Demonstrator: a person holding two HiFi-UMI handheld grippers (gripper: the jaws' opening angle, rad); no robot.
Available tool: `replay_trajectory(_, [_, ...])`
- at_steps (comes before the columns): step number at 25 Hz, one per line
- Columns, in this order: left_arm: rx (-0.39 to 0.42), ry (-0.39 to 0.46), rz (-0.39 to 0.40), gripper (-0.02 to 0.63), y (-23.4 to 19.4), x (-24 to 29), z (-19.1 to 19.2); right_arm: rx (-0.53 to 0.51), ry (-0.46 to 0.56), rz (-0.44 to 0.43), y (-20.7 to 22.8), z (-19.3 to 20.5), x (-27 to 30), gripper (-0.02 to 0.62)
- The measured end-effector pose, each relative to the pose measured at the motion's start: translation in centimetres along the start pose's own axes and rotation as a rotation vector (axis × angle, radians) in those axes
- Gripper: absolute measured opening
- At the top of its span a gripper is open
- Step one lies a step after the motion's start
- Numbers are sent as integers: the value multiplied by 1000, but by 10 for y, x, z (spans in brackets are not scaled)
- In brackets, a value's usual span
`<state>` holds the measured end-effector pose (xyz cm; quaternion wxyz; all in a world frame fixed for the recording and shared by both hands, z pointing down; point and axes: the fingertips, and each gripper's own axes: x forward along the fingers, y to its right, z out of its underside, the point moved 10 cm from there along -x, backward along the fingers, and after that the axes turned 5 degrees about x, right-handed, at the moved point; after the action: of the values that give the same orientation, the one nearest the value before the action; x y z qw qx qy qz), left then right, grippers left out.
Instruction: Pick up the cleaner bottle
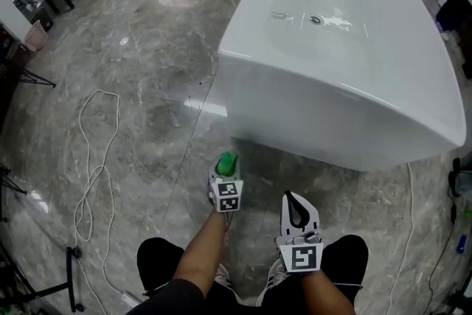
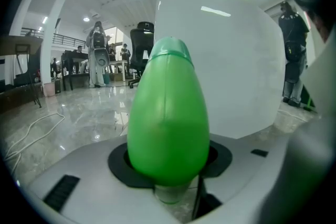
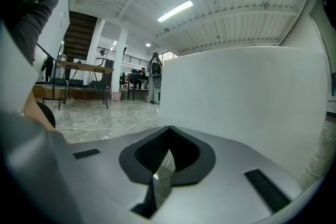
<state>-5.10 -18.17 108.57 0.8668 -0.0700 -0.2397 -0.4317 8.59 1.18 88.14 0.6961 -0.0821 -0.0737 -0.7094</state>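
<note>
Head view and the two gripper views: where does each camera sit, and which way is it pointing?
Head view: on the person's head, looking steeply down at floor and white bathtub; both forearms, left claw and right claw show.
Left gripper view: on the left claw, looking along its jaws, shut on the green cleaner bottle; bathtub behind.
Right gripper view: on the right claw, looking along its shut, empty jaws at the bathtub's side.
Shared: all three see the bathtub; head and left gripper views both show the bottle.

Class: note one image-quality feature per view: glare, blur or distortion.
Head view: light glares off the polished floor and bathtub. Left gripper view: the close cleaner bottle looks soft. Right gripper view: wide-angle lens bends the ceiling, corners dark.
</note>
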Motion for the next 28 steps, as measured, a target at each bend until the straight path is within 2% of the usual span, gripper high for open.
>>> replay_trajectory(5, [3,82,7,184,0,-34,-44,-33,-51,33,9,-8,4,14])
replay_trajectory(9, [16,145,19,184,-5,-82,-107,-22,-67,59,12,-56,-1,14])
replay_trajectory(17, [4,231,-7,183,-17,-185,-267,-7,-88,68,17,-192,-26,14])
replay_trajectory(25, [52,234,8,183,-8,-292,-458,27,-51,108,50,-383,-83,14])
replay_trajectory(28, [50,248,36,181,1,-338,-531,11,-15,80,56,-450,-113,14])
